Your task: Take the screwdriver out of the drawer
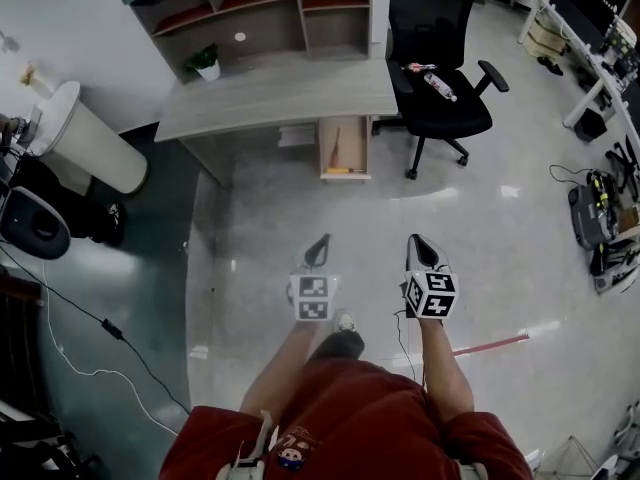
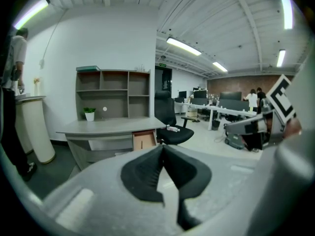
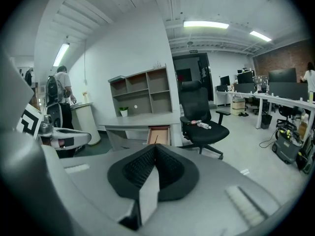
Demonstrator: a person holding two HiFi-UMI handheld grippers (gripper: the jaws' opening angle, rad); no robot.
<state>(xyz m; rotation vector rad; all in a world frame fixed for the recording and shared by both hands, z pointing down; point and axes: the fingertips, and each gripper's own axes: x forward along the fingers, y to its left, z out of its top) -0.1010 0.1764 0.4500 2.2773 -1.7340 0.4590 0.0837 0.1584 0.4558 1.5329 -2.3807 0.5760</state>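
The drawer stands pulled out from under the grey desk, a few steps ahead of me. In it lies a thin screwdriver with a reddish handle, and a yellow object rests at its front edge. My left gripper and right gripper are held side by side over the floor, both shut and empty, pointing at the desk. The left gripper view shows its jaws closed below the drawer. In the right gripper view the jaws are closed below the drawer.
A black office chair with a bottle on its seat stands right of the drawer. A shelf unit and potted plant sit on the desk. A white bin and cables are at the left. A person stands by the bin.
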